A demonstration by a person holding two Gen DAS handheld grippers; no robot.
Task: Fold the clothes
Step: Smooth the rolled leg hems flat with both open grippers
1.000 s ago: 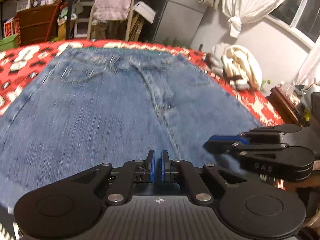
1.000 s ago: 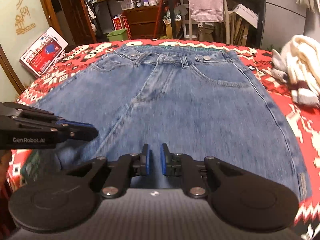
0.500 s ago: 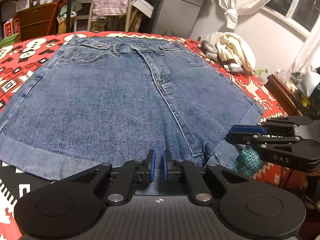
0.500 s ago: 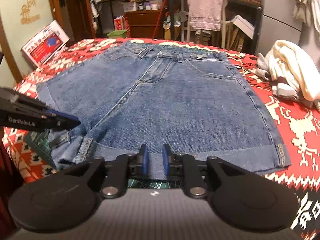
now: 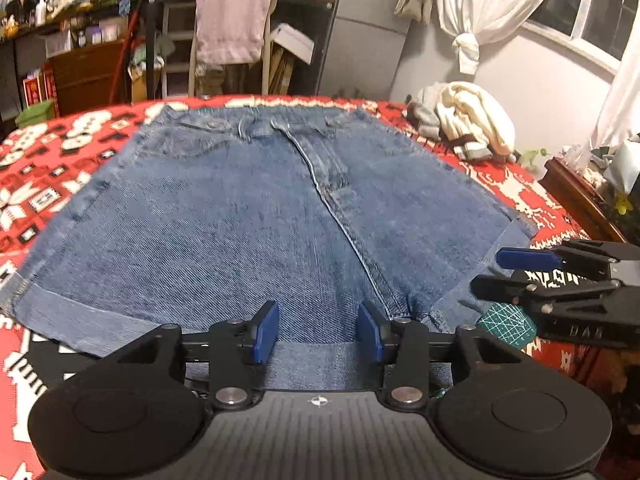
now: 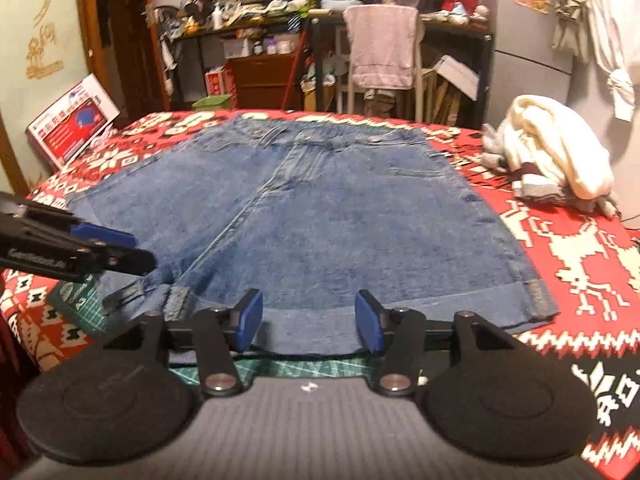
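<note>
A pair of blue denim shorts (image 5: 248,216) (image 6: 320,208) lies flat on the red patterned cloth (image 5: 60,160), waistband at the far side, cuffed leg hems nearest me. My left gripper (image 5: 318,330) is open at the near hem of one leg, its blue pads wide apart above the cuff with nothing between them. My right gripper (image 6: 308,320) is open too, over the other leg's hem. Each gripper shows in the other's view: the right gripper (image 5: 560,280) at the right, the left gripper (image 6: 80,248) at the left.
A heap of cream and grey clothes (image 5: 468,124) (image 6: 556,160) lies at the far right of the cloth. A green cutting mat (image 6: 280,368) peeks out under the near hem. A chair draped with a pink towel (image 5: 234,24) and cluttered shelves stand beyond. A wooden stand (image 5: 580,196) sits at right.
Both grippers were shut on the shorts' hems, drew back toward me as the shorts settled flat, and now both have opened and let go.
</note>
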